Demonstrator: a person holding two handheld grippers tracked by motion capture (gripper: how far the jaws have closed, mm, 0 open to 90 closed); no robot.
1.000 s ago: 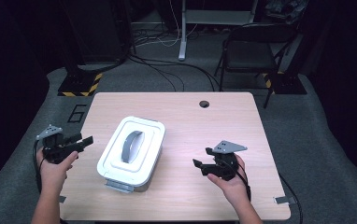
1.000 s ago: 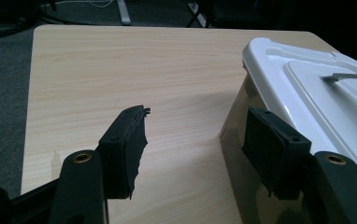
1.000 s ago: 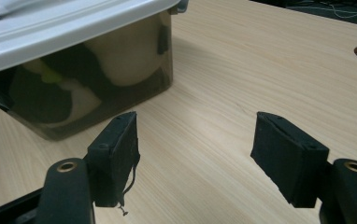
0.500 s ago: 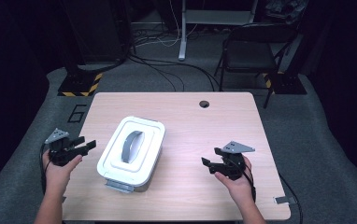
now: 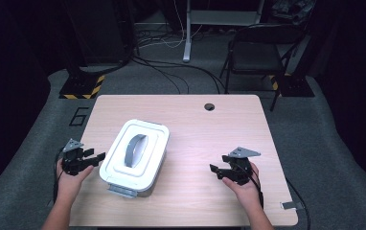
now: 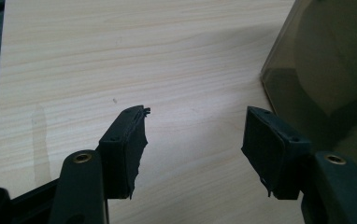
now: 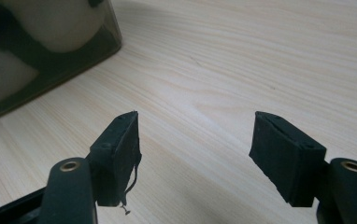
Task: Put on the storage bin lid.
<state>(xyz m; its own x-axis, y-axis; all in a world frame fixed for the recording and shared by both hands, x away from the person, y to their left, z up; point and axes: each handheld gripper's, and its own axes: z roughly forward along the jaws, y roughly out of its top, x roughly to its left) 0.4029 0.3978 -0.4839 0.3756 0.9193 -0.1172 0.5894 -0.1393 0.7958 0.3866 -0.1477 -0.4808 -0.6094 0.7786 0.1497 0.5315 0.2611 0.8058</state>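
Left tongs [image 5: 94, 157] low at the near-left edge of the worktop [image 5: 195, 139], spread, nothing between the pads [image 6: 126, 144]; the box [image 5: 134, 156] sits just beyond their tips, apart by a thin strip of bare wood. Right tongs [image 5: 218, 170] low at the near right, likewise spread and empty, with open worktop between them and the box. Likely reason for the stance: both hands flank the box, tips turned inward toward it, which reads as lining up to take hold of it or its lid from two sides. Pads are black foam-like blocks, frayed at the edges, a loose thread hanging from one on the right tongs. Box is rounded-rectangular, with a white lid [image 5: 145, 128], a grey arched handle [image 5: 134, 150] along its middle and a grey latch [image 5: 122, 190] at its near end; its wall [image 6: 326, 84] is smoky, translucent plastic, smooth, with curved corners. Worktop is pale wood-grain laminate, matt. Farther off: a round cable hole [image 5: 209, 107] near the far edge, then grey carpet, a folding chair [image 5: 257, 52], trailing cables.
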